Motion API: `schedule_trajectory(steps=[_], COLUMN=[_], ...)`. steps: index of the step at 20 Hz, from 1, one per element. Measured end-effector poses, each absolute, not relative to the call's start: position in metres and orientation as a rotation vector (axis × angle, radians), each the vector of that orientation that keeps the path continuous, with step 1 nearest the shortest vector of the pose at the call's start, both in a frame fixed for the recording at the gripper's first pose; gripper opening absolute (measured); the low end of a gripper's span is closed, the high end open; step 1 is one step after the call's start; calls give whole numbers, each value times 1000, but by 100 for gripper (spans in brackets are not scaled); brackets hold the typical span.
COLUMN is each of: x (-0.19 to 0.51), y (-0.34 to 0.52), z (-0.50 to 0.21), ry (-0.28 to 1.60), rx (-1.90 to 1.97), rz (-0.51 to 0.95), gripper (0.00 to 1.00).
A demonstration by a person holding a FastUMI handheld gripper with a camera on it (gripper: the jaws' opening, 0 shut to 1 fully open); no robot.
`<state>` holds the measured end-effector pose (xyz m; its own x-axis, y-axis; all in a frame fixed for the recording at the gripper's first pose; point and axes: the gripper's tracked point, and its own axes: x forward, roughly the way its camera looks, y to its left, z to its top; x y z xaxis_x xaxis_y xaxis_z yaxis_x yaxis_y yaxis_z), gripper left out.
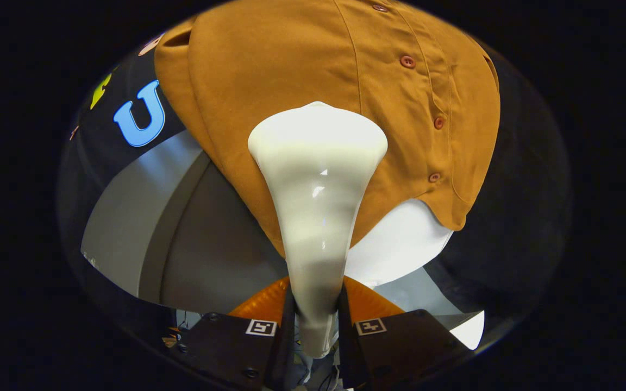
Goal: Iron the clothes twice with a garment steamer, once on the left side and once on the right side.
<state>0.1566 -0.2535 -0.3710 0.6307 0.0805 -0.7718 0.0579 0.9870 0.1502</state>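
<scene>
A white garment steamer (317, 195) stands up between my fingers, its handle narrow at the bottom and its head flaring wide at the top. My gripper (317, 320) is shut on the steamer's handle, one finger pressing on each side. Beyond the steamer hangs a mustard-brown shirt (291, 70) with a row of reddish buttons (407, 61) running down its placket to the right of the steamer's head. The steamer's head lies against the shirt's lower left panel, left of the placket. The contact face is hidden behind the head.
A white mannequin torso (400, 244) shows under the shirt's hem, right of the steamer. Grey panels (144, 217) lie to the left below the shirt, with the black booth cloth (123, 92) behind them.
</scene>
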Motion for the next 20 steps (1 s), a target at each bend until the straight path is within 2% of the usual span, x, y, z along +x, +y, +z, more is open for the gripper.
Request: schedule_trajectory(steps=[7, 20], x=[143, 197], y=[-261, -376], z=[-352, -184], ry=[855, 415], rx=[192, 237], rz=[1, -172], gripper=[38, 37])
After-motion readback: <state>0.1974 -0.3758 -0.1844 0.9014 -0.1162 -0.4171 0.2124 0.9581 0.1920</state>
